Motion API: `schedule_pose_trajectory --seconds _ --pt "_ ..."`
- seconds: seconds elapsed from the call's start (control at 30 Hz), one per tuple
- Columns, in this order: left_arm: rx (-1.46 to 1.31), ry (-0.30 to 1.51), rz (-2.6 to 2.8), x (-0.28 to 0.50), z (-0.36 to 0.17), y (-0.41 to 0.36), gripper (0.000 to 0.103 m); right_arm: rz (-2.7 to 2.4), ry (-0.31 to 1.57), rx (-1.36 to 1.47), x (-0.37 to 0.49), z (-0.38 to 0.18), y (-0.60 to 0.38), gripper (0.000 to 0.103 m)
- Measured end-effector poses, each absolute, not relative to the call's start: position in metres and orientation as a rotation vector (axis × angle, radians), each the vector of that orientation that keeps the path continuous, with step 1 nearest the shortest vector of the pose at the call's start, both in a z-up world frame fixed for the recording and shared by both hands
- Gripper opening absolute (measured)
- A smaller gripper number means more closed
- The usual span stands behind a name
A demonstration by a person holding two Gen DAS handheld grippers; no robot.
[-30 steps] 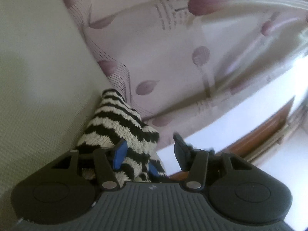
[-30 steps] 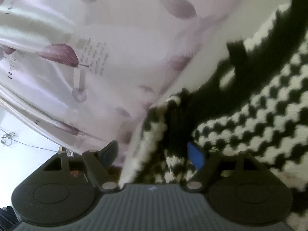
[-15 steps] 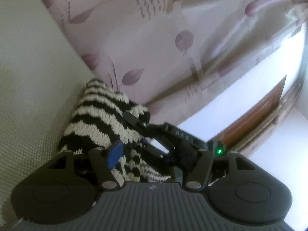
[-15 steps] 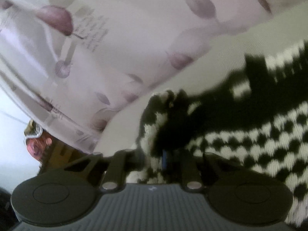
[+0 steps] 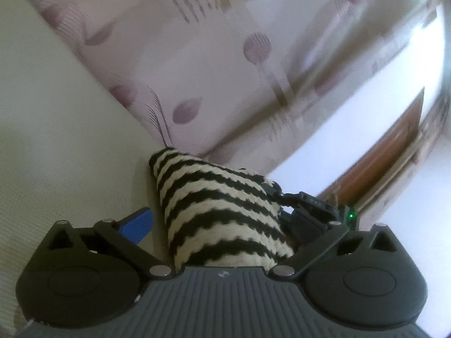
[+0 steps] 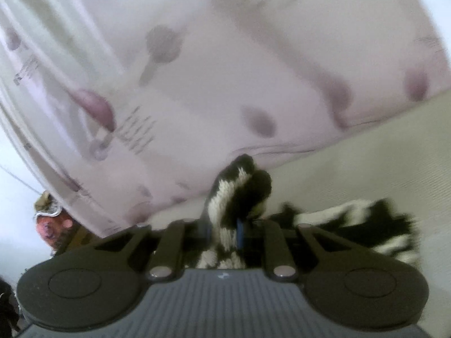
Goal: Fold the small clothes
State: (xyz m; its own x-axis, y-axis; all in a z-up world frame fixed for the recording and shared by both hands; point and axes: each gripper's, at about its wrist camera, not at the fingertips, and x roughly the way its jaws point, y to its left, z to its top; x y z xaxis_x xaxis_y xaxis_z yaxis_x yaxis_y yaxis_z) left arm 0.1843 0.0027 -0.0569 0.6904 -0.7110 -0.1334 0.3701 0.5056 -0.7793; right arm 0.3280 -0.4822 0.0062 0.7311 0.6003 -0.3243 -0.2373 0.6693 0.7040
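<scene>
Black-and-cream striped knit garment point(image 5: 222, 211), bunched up.

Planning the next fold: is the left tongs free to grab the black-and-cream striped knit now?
Probably yes: the left tongs are opening around the black-and-cream striped knit, nothing between, though the right tongs pinch its far end.

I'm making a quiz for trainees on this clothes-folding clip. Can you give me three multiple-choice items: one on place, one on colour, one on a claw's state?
1. Where does the knit garment lie in the left wrist view?
A. between the left claw's fingers
B. on the flowered curtain
C. on the brown wood

2. Its stripes are:
A. red and white
B. black and cream
C. blue and grey

3. The right claw is:
A. wide open
B. out of view
C. shut on the knit

Key: A, the blue pad stands clear beside it; B, alternating bands show; C, fingers pinch a fold.
</scene>
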Motion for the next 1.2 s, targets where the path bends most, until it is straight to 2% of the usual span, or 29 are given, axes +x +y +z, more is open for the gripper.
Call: schedule_pose_trajectory --seconds 0.23,0.47,0.57,0.63,0.67,0.77,0.87,0.93,1.07,1.2 --pt "-0.622 0.485 -0.717 0.193 -0.042 -0.048 0.102 0.378 0.651 0.599 0.328 -0.025 -0.535 0.016" --pt "-0.446 0.428 -0.719 0.201 -0.037 -0.088 0.101 0.321 0.713 0.471 0.331 -0.051 -0.544 0.016" --pt "-0.415 0.399 -0.742 0.205 -0.039 -0.102 0.095 0.332 0.693 0.564 0.328 -0.057 -0.548 0.023" --pt "-0.402 0.394 -0.767 0.204 -0.04 -0.11 0.09 0.295 0.645 0.646 0.319 -0.059 -0.556 0.039" --pt "-0.387 0.391 -0.775 0.205 -0.042 -0.114 0.09 0.271 0.598 0.67 0.308 -0.057 -0.562 0.041" --pt "-0.354 0.407 -0.788 0.205 -0.048 -0.124 0.086 0.287 0.483 0.717 0.269 -0.05 -0.573 0.042" --pt "-0.296 0.431 -0.775 0.203 -0.055 -0.131 0.086 0.4 0.446 0.681 0.23 -0.043 -0.562 0.042" --pt "-0.273 0.455 -0.765 0.203 -0.061 -0.133 0.086 0.432 0.475 0.57 0.213 -0.043 -0.54 0.042" --pt "-0.286 0.466 -0.756 0.204 -0.071 -0.126 0.084 0.356 0.582 0.155 0.19 -0.058 -0.494 0.039" --pt "-0.255 0.441 -0.754 0.197 -0.077 -0.123 0.084 0.347 0.602 0.286 0.184 -0.074 -0.514 0.039"
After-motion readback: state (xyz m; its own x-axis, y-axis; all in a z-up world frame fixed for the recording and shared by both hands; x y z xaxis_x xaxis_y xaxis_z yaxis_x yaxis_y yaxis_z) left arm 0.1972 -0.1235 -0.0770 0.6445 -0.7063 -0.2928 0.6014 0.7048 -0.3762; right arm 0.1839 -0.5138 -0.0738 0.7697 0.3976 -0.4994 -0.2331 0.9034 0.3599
